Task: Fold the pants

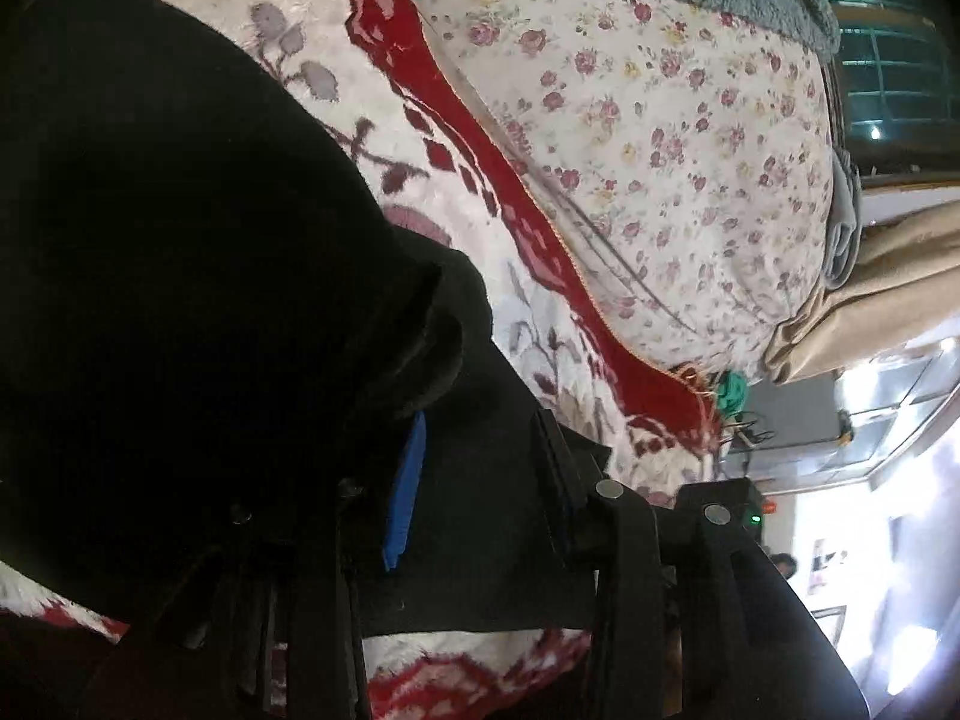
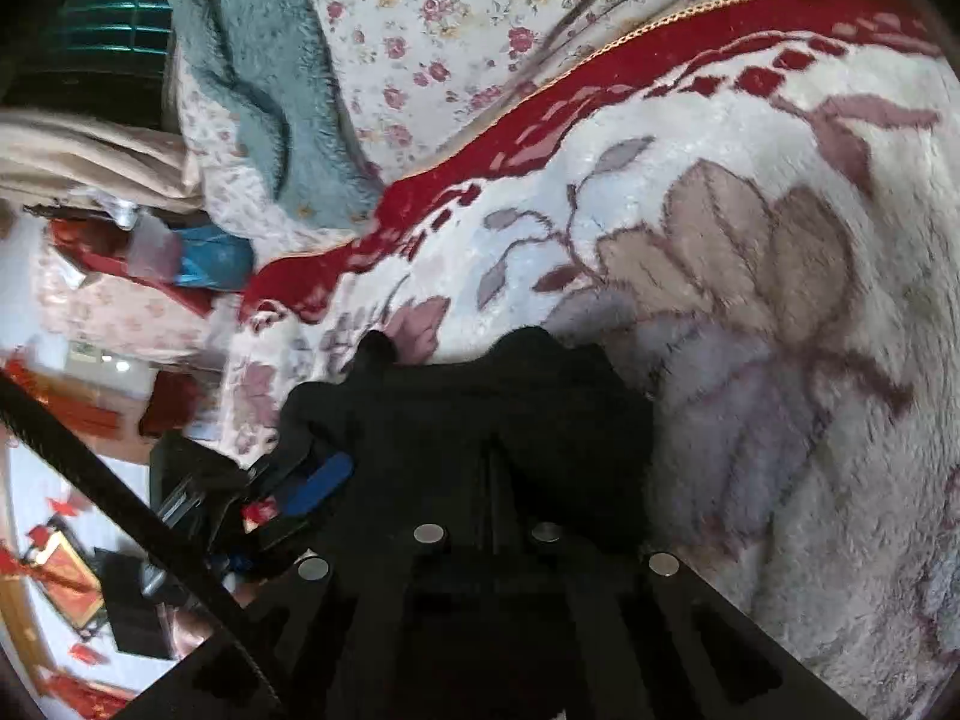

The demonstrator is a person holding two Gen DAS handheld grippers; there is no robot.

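Note:
The black pants (image 1: 180, 252) fill the left of the left wrist view and lie on a white plush blanket with red borders (image 1: 456, 120). My left gripper (image 1: 474, 462) is partly wrapped by the black cloth; a blue finger pad (image 1: 405, 498) shows beside it and the jaws stand apart. In the right wrist view a bunch of the black pants (image 2: 480, 396) covers my right gripper (image 2: 492, 450), whose jaws look closed on the cloth. The left gripper with its blue pad (image 2: 318, 483) shows at the left of the right wrist view, beside the same cloth.
A flowered sheet (image 1: 660, 150) lies beyond the plush blanket (image 2: 750, 240). A teal fleece blanket (image 2: 264, 90) and beige fabric (image 1: 870, 300) lie at the bed's edge. Room clutter and red decorations (image 2: 60, 570) lie past the bed.

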